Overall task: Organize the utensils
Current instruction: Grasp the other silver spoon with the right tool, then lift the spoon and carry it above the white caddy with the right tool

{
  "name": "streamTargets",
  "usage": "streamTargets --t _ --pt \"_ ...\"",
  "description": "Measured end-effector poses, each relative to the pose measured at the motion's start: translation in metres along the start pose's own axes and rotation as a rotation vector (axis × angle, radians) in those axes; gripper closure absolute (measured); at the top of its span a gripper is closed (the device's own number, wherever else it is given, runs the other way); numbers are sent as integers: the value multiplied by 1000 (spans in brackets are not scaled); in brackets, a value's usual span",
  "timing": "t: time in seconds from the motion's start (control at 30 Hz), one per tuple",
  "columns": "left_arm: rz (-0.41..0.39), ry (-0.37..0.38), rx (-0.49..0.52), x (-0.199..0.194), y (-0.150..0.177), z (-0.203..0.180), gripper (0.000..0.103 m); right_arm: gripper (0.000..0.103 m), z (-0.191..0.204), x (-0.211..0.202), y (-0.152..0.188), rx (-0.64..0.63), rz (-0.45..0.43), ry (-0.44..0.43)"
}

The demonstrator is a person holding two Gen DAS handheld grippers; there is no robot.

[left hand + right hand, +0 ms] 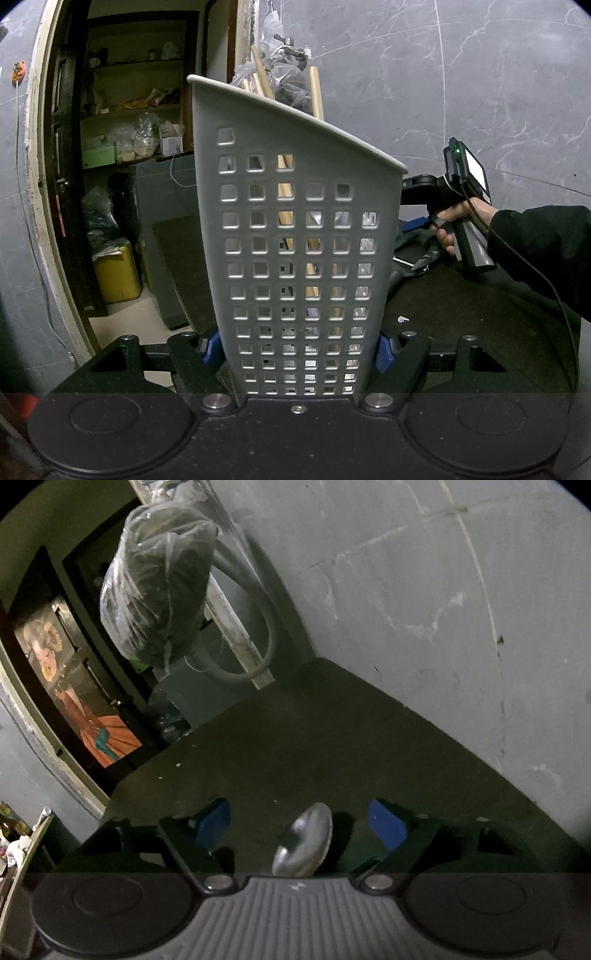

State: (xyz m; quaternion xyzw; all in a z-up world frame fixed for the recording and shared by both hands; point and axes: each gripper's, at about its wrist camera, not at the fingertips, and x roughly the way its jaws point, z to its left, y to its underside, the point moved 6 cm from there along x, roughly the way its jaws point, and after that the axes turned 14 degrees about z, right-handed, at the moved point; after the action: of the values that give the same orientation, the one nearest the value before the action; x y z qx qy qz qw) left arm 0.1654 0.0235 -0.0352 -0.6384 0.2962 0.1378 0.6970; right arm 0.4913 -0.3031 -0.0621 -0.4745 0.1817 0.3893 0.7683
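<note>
A metal spoon [304, 843] is seen lying on the dark counter [332, 738] in the right wrist view, bowl upward in the picture, between the two blue pads [388, 827] of the right gripper [301, 827]. Its long axis is judged to run from 12 to 6 o'clock, in line with the gripper's pointing direction, the handle being hidden beneath the gripper body at 6 o'clock. The right jaws are held apart, and neither pad is seen touching the spoon; clear gaps are left at 9 and 3 o'clock of the bowl. The coming move is judged to depend on this straddle: a closing across the spoon's narrow width, by the right hand, which is plainly the nearer.

In the left wrist view a white perforated utensil holder [303, 236] is clamped at its base by the left gripper [297, 350], the jaws closed on it. Wooden sticks [316, 92] are seen standing inside it, rising past the rim at 12 o'clock. The person's hand [456, 229] carrying the right gripper is seen at 3 o'clock of the holder, near it
</note>
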Motion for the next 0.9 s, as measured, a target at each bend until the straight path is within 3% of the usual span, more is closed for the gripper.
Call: streamTargets --t 0.1,0.13,0.23,0.4,0.47,0.67,0.9 --pt "0 0 0 0 0 0 27 33 -1 1 0 -10 3 13" --pt "0 0 0 0 0 0 27 42 -1 1 1 -17 6 19" --pt "0 0 0 0 0 0 27 48 0 2 2 -47 10 27" --pt "1 0 -2 -2 -1 -1 27 71 -1 4 4 -53 28 4" --pt "0 -2 -1 -2 -1 -1 27 89 -2 5 4 -55 43 3" --pt "-3 -3 -2 -4 -1 -1 27 97 0 1 6 -59 39 -3" --pt "-7 -11 -15 -3 2 -4 28 100 21 -34 10 -121 -53 -12"
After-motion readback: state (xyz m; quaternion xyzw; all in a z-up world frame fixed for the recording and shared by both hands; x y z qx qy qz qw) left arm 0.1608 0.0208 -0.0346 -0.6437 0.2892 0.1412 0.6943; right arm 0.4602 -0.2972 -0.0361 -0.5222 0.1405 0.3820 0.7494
